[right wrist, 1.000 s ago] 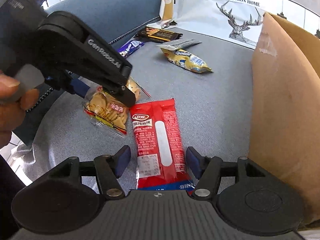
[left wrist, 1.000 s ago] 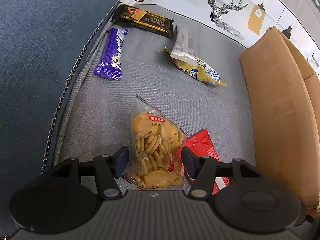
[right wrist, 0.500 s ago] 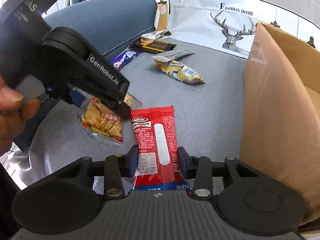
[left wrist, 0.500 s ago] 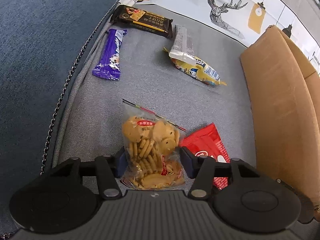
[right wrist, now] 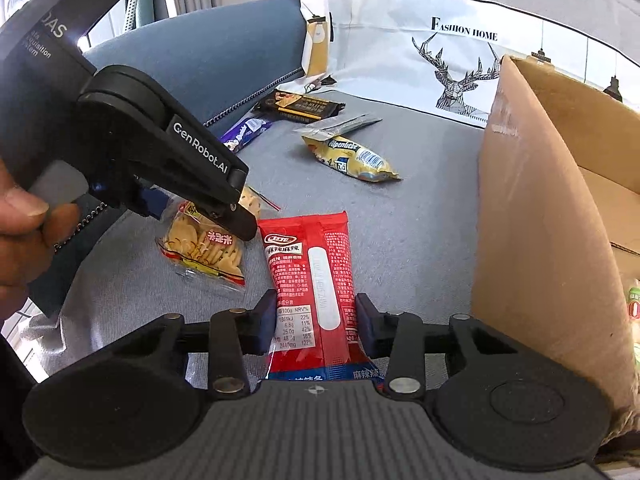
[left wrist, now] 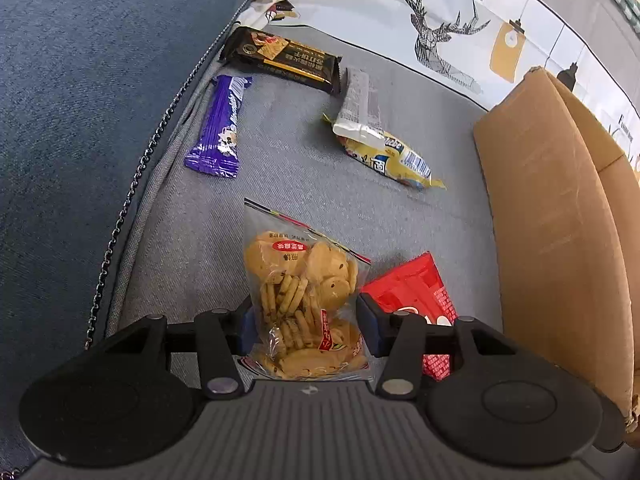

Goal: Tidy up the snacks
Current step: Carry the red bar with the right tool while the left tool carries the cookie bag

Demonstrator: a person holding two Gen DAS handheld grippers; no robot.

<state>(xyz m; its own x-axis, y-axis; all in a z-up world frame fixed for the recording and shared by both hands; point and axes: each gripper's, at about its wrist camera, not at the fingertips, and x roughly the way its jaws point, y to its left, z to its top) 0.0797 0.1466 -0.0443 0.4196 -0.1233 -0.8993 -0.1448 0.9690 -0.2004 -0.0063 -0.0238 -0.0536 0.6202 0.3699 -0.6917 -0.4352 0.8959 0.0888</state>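
On the grey sofa seat, two snack packs sit between jaws.
Left gripper (left wrist: pixel 304 326) jaws are closing around the clear cookie bag (left wrist: pixel 302 292), pads touching its sides; right gripper (right wrist: pixel 316 320) jaws clamp the red snack pack (right wrist: pixel 314 280). Just beside it stands a cardboard box (right wrist: pixel 532 216); a yellow packet (left wrist: pixel 394 156), purple bar (left wrist: pixel 220 128) and black bar (left wrist: pixel 284 58) lie farther off.

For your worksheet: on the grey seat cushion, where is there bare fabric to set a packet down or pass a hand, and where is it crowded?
Free: the grey stretch between the purple bar, the yellow packet and the cookie bag; also the strip between the yellow packet and the cardboard box. Crowded: the near end, where the cookie bag and red packet lie side by side.
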